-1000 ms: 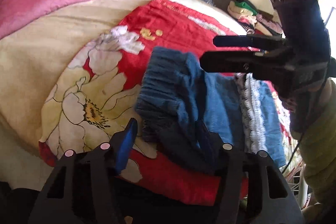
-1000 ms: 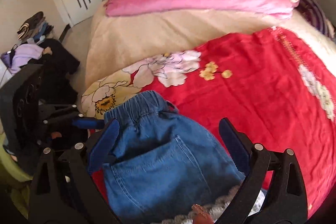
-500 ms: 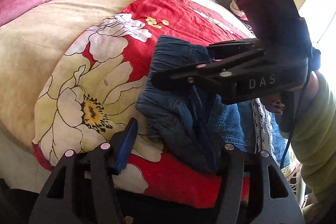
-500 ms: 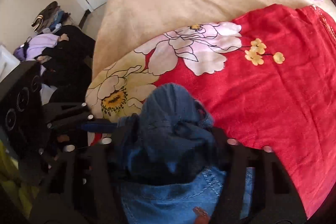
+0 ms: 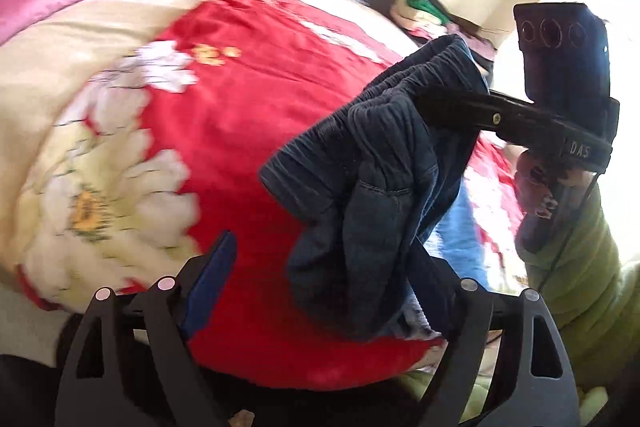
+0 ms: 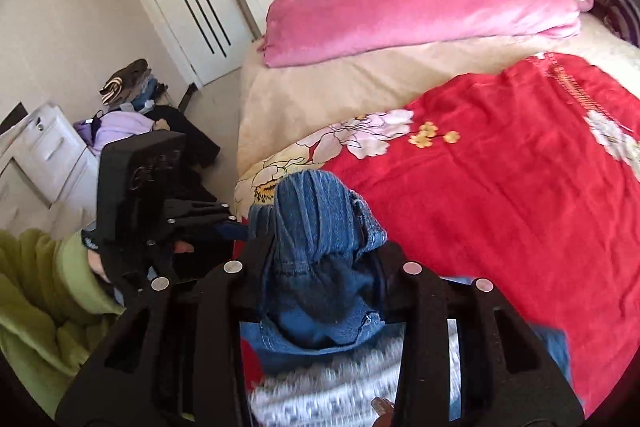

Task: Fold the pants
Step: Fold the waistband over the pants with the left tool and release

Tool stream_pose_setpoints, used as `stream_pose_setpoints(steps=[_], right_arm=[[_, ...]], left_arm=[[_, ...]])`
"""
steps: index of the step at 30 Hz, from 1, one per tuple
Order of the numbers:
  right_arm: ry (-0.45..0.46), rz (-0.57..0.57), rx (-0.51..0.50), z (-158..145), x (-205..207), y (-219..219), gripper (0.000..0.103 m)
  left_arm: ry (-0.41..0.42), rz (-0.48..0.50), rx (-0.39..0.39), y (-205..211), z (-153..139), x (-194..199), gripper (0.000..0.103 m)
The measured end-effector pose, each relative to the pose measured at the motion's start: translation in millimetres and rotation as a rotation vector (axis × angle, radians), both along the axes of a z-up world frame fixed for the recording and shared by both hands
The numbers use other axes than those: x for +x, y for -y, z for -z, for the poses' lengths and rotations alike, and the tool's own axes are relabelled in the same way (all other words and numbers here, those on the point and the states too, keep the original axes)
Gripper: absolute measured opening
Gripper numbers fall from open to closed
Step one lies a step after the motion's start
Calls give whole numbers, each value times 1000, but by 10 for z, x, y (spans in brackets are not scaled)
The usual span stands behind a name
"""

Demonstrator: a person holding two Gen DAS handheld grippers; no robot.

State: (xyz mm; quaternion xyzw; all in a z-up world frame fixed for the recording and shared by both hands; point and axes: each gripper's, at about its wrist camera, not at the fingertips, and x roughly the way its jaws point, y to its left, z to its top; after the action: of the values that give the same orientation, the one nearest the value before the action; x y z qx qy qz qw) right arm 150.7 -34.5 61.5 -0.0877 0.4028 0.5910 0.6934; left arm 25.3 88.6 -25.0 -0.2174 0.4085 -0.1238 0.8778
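Right wrist view shows the right gripper [image 6: 320, 267] with its jaws drawn well in and pressing on a bunched wad of the jeans [image 6: 316, 211] at the gathered waistband; they have just been closing, with the cloth between them. The jeans hang lifted off the red flowered blanket [image 6: 500, 187] at that end, while the rest trails down to the bed edge below the camera.

In the left wrist view the left gripper [image 5: 332, 267] stands wide; its jaws have just been opening. Denim [image 5: 368, 211] drapes against the right-hand finger, but the blue-padded finger on the other side is clear of it, so nothing is held there.

Risks, as I judge them: the whole garment now hangs from a single crumpled pinch, so layers may slide out unevenly and spoil any crease (thick denim resists a narrow grip). The loose hanging part could also snag on the open left finger as the hands move apart.

Count: one pair of jeans, two grippers, one red blanket, one pink quilt [image 6: 420, 7].
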Motion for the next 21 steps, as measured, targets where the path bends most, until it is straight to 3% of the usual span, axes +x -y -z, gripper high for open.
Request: stream_pose_setpoints(steps=[4,5,6,7,9,12,13,16,21], right_arm=[[8,44,26,-40,-17,342,30],[9,55,32,-45,-19,406,30],[11,64,38,-55,-15,471,30],[17,78,46,-73,-17,560,30],[28,94,58,-100,-34,691,30],[38,159,110,-132,-49,1005,42],[28,188,125,-127,-43,1106,50],[-62,305,198,-51,-26,1516,53],[-41,424,54,211,-161,1696,54]], left_arm=[[-22,87,-126,223,24,157,80],[-31,93,-125,289,19,192,76],[-29,100,-105,382,-16,216,64],[-26,103,-90,442,-43,225,60],[-9,119,-86,561,-118,228,60],[25,178,-76,799,-232,213,60],[33,204,-66,895,-247,192,60],[39,271,-3,1139,-215,146,64],[-6,348,52,1404,-20,188,65]])
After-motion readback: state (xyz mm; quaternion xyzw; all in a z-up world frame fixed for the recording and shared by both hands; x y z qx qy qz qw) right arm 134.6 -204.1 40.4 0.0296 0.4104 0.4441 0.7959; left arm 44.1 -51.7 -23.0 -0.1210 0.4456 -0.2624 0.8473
